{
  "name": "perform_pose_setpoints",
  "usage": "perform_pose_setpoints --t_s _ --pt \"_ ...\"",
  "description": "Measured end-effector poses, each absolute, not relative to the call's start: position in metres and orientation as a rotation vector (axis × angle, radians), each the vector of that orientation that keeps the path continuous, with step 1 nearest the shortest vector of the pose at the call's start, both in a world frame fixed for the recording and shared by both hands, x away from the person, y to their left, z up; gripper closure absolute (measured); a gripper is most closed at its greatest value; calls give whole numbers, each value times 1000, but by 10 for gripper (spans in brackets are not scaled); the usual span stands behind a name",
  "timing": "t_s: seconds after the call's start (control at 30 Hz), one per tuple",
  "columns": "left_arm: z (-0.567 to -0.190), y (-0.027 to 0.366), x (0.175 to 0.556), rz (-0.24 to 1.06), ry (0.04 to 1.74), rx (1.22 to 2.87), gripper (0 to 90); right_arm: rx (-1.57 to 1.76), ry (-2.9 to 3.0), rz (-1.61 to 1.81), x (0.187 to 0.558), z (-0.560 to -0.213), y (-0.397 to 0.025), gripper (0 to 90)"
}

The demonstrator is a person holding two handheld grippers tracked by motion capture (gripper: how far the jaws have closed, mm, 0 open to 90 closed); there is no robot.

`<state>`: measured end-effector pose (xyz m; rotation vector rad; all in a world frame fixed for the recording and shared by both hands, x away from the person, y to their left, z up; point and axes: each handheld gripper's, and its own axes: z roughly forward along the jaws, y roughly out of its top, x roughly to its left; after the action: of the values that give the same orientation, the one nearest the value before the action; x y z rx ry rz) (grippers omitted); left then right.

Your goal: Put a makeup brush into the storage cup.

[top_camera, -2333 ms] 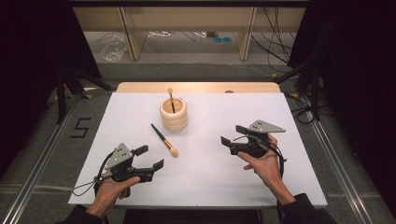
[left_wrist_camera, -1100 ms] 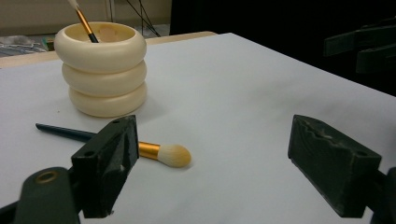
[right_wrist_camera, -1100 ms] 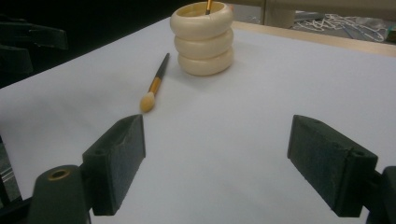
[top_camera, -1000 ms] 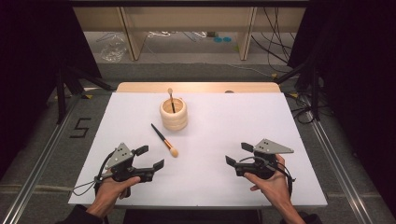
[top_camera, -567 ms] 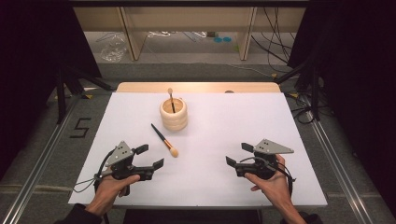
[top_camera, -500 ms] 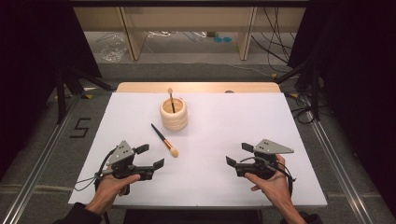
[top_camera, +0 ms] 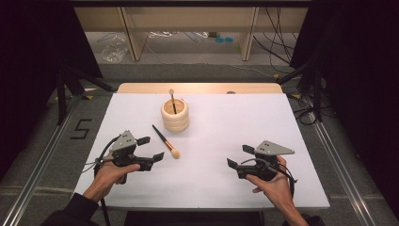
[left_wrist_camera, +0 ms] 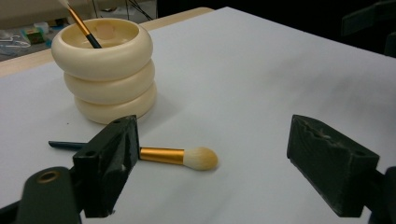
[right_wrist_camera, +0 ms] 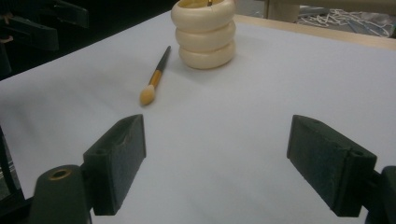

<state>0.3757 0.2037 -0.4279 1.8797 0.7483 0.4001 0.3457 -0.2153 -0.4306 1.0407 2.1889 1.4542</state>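
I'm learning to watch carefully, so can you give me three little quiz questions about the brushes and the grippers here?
1. True or false: the loose brush lies flat on the white table.
2. Which gripper is nearer that brush: A) left gripper, B) right gripper?
3. Fill in: the other brush stands in the cream ____.

Key:
1. True.
2. A; both grippers are open and hold nothing.
3. Holder, shaped like three stacked rings.
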Motion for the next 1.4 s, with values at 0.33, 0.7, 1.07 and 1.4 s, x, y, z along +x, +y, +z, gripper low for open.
perform_pose_setpoints --t_s 0.33,0.7,1.07,1.4 --pt "-430 196 395 357 742 1987 184 1025 2189 1431 346 -430 -216 211" --pt "-427 197 421 329 691 2079 185 1013 2181 1458 346 -431 -215 213" --pt "-435 188 439 310 666 2176 214 1014 2187 1468 346 -431 -215 214" --pt "-436 187 458 291 644 2254 238 1008 2191 1469 347 -432 -215 214"
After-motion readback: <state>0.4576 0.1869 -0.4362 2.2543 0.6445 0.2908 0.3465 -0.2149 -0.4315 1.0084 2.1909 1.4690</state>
